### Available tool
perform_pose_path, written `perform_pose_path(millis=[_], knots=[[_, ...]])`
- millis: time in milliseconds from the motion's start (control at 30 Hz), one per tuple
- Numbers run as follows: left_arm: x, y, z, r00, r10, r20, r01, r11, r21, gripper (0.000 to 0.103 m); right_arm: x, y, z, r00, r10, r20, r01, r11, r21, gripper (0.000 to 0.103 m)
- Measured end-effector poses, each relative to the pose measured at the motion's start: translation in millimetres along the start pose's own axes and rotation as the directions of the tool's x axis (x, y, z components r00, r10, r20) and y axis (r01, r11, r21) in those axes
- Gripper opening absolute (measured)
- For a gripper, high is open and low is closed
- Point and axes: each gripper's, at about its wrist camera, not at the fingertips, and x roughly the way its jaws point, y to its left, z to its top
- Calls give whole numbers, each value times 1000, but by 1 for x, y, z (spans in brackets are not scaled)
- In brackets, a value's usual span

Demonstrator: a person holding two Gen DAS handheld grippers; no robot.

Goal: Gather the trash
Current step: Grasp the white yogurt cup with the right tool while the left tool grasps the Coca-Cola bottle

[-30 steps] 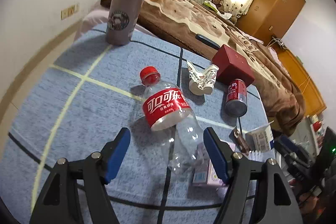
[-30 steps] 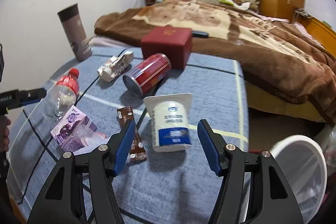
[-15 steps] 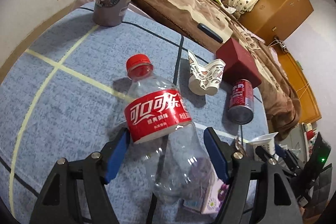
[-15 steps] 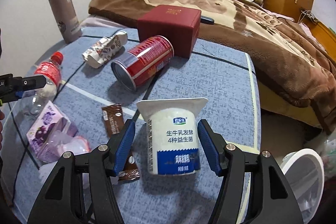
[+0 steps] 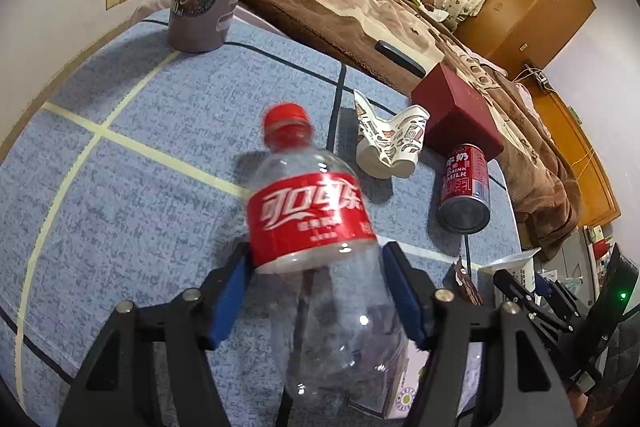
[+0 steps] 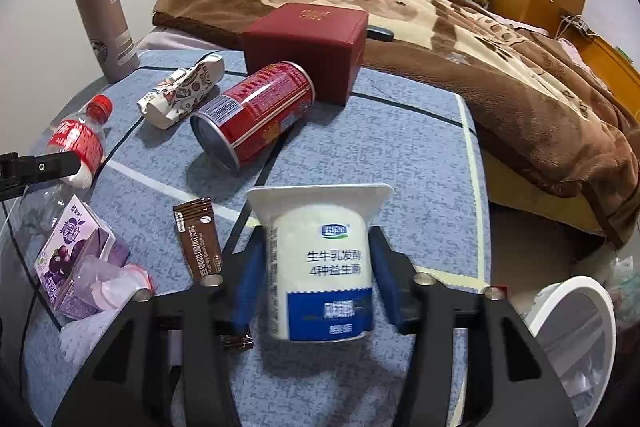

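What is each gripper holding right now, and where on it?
Left gripper has just closed on the plastic bottle, below its red label. Right gripper has just closed on the yogurt cup, mid-body.

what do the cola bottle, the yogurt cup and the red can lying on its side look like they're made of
Cola bottle: clear thin plastic, glossy; you see through it, and it has a red cap.
Yogurt cup: opaque white plastic, likely smooth, with a flat flared rim.
Red can: probably metal; its rimmed end shines silver-grey under a printed body.

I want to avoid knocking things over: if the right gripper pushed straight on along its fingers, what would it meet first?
The yogurt cup already between its closing fingers; beyond that probably the blue tablecloth.
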Motion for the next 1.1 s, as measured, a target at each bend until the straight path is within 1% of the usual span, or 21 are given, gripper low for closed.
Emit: perform_pose_path(millis=[67,333,433,800,1100], knots=[[-2,-1,0,1000,13,11,-13,1000,11,67,0,-1,0,1000,-4,-1,4,1000,5,50],[-8,-6,-2,999,11,32,-12,999,34,66,-2,-3,0,1000,-1,14,1,1000,23,50],[-13,-9,-4,999,21,44,-23,998,54,66,-4,-4,-1,1000,-3,23,2,999,36,50],[-27,-21,-11,998,16,65,-22,996,91,66,-12,-10,-5,999,-2,40,-1,998,66,50],[-45,-37,-16,995,14,103,-28,990,136,66,-27,-20,-11,998,-5,70,-2,995,96,50]])
